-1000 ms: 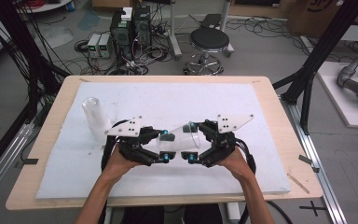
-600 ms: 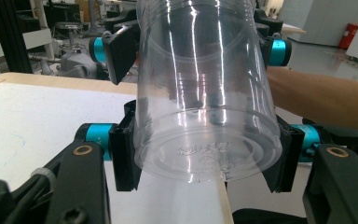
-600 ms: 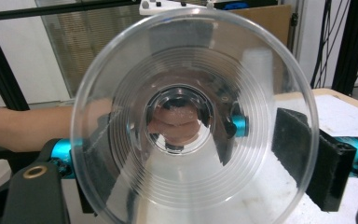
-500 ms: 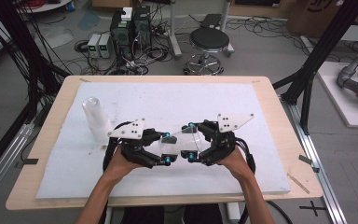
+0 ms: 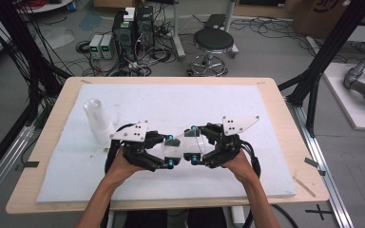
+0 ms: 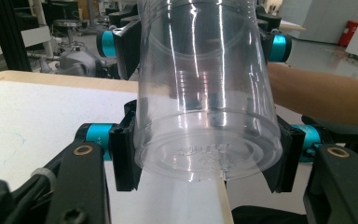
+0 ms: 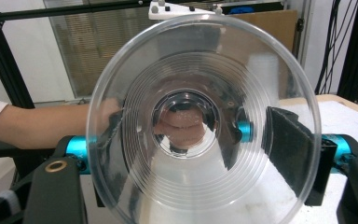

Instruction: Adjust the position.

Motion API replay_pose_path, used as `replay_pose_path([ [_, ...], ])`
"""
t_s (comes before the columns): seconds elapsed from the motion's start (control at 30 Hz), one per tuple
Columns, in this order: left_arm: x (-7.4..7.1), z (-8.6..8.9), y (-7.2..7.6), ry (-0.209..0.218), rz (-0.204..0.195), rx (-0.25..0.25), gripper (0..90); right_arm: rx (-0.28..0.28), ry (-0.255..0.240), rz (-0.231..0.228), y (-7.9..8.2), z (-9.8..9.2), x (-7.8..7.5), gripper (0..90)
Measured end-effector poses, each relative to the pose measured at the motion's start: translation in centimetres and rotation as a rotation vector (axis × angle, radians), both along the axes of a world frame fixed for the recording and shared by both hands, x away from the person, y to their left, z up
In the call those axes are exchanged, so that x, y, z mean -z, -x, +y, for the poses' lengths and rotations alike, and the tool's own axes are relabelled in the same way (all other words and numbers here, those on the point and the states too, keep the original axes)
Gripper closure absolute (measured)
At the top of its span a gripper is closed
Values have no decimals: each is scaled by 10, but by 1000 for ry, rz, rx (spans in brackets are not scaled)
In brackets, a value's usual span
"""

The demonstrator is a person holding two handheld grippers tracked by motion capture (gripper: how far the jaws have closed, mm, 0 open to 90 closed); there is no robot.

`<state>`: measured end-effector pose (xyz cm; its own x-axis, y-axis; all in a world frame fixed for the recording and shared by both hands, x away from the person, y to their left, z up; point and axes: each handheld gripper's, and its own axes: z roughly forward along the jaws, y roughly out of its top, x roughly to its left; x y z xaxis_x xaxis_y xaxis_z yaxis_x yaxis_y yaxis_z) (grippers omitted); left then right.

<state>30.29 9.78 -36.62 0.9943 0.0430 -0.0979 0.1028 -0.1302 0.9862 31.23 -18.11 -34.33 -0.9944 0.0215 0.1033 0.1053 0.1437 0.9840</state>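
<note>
In the high view, a person's two hands come in from the bottom edge over a white mat (image 5: pixel 275 142) on a wooden table (image 5: pixel 52 114), each holding a gripper. The left gripper (image 5: pixel 169 152) and the right gripper (image 5: pixel 193 145) point at each other near the middle of the mat, with a clear plastic cup (image 5: pixel 183 145) lying level between them, held above the mat. A second clear cup (image 5: pixel 99 121) stands upside down on the mat, to the left of the left gripper and apart from it. In the left gripper view, the clear plastic cup (image 6: pixel 207 102) has its base end toward the camera, and this gripper's two black jaws are clamped on the base from either side, their pads pressed against the wall. Farther up the cup, the right gripper (image 6: pixel 196 44) has a jaw at each side of the wider end. In the right gripper view, the clear plastic cup (image 7: pixel 205 135) shows its open mouth, and the camera looks down inside it to the base. The right gripper's jaws have just been closing in on the cup near the rim; the cup is between them, but whether the pads already press on it I cannot tell.
</note>
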Motion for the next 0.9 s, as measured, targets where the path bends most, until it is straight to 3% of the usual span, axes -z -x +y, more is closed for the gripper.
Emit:
replay_pose_path([
  [0.1,0,0,0,-4,-1,2,366,1,-2,1,0,0,0,268],
  [0.2,0,0,0,4,12,-19,163,5,-6,4,0,-1,0,268],
  [0.27,-1,2,-1,4,16,-44,88,12,-8,1,-1,-2,0,268],
  [0.4,-2,6,-1,2,21,-62,69,12,-10,2,-1,-3,-1,270],
  [0.57,-3,16,4,-67,0,-110,70,34,10,4,-1,-6,-1,270],
  [0.73,1,30,13,-187,-21,-224,69,91,63,12,-5,-11,-4,273],
  [0.9,10,48,21,-238,-30,-384,73,138,155,19,-10,-11,-7,273],
])
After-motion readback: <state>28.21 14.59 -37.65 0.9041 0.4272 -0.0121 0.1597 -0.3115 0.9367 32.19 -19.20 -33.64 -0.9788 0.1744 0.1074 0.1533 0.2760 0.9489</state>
